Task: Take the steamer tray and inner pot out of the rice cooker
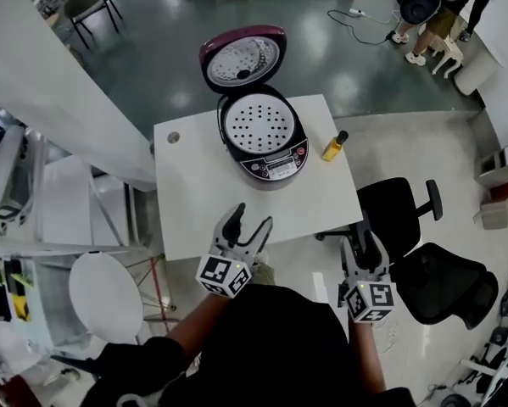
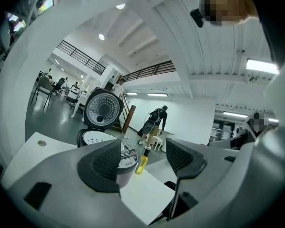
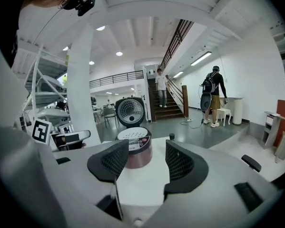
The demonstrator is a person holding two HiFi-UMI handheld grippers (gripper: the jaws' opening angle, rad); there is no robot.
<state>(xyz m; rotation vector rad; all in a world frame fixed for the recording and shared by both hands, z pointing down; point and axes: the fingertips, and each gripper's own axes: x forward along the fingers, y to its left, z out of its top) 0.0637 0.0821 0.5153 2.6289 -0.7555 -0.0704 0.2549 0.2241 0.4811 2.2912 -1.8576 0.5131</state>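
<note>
The perforated white steamer tray (image 1: 260, 125) sits in the top of the round maroon rice cooker (image 1: 265, 181), whose hinged lid (image 1: 242, 58) stands open at the far side. What lies under the tray is hidden. Print on the cooker's front control panel (image 1: 276, 166) is too small to read.

The cooker stands toward the far edge of a square white table (image 1: 203, 202), with a small yellow bottle with a black cap (image 1: 333, 147) near its right. The room is an open hall with a glossy grey-green floor. A black office chair (image 1: 404, 206) stands at the table's right.

The left gripper (image 1: 254, 216) hangs over the table's near edge and the right gripper (image 1: 364, 242) is off its near right corner. Both point toward the cooker, well apart from it, jaws spread and empty.
</note>
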